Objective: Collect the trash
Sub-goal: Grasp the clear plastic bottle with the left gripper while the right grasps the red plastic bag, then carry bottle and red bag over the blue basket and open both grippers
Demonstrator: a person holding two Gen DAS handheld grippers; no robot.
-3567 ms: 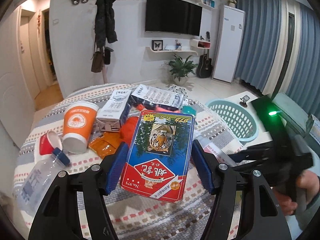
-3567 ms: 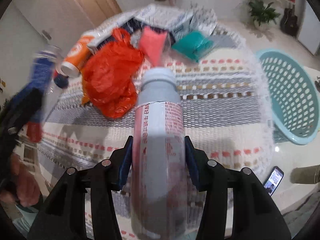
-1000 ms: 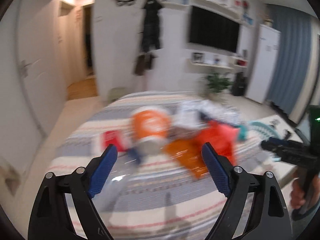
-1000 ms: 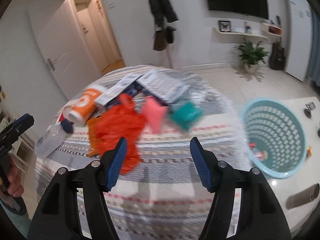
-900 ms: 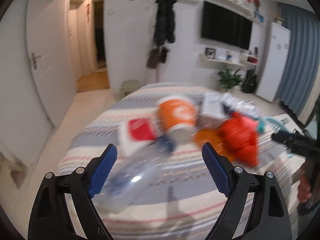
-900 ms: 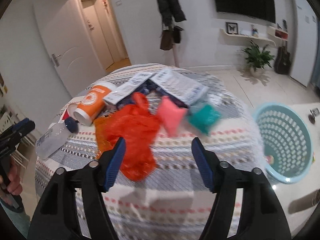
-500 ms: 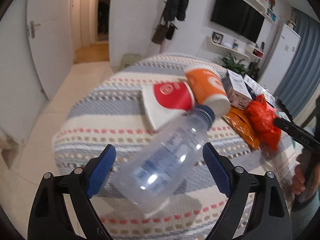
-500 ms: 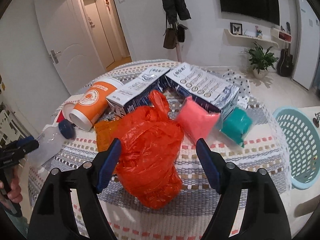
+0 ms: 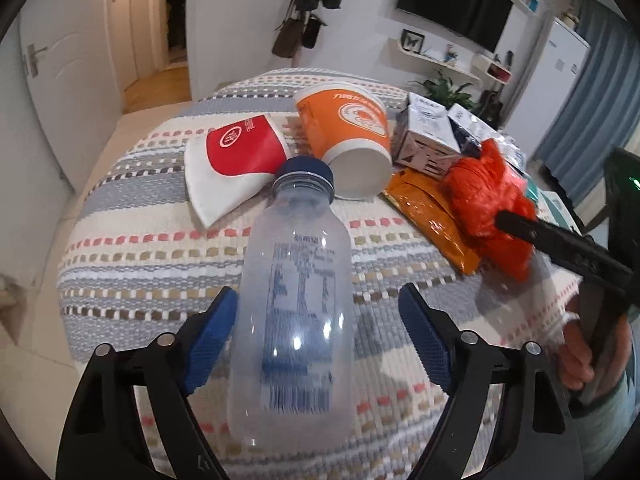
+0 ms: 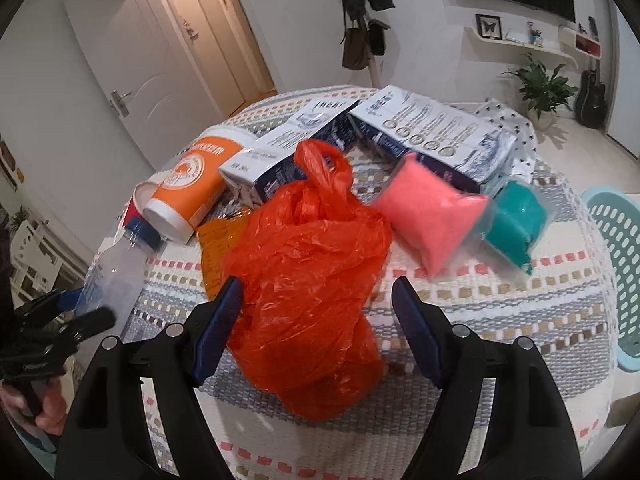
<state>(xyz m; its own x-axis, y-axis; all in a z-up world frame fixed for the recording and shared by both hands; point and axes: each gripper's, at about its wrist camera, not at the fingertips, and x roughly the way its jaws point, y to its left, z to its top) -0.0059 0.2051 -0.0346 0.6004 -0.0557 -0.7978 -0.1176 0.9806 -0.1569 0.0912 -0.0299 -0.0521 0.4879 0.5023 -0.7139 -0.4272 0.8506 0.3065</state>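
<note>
A clear plastic bottle (image 9: 296, 300) with a blue cap lies on the striped tablecloth (image 9: 140, 256). My left gripper (image 9: 318, 340) straddles it with jaws closing. The left pad is at the bottle's side and the right pad stands clear of it. A crumpled orange plastic bag (image 10: 308, 280) lies between the wide pads of my right gripper (image 10: 318, 330), which do not squeeze it. In the left wrist view the orange bag (image 9: 488, 200) shows at the right under the right gripper's black finger (image 9: 560, 248). The bottle (image 10: 116, 272) also appears at the left of the right wrist view.
An orange paper cup (image 9: 344, 136) and a flattened red-and-white cup (image 9: 236, 160) lie past the bottle. An orange foil packet (image 9: 432, 216), white cartons (image 10: 432, 128), a pink packet (image 10: 428, 208) and a teal packet (image 10: 516, 216) crowd the table. A teal basket (image 10: 616, 264) stands off its right edge.
The box and the white bottle held earlier are gone from the jaws. Both grippers have dropped toward the table. The clear bottle now lies between the left jaws and the orange bag between the right.
</note>
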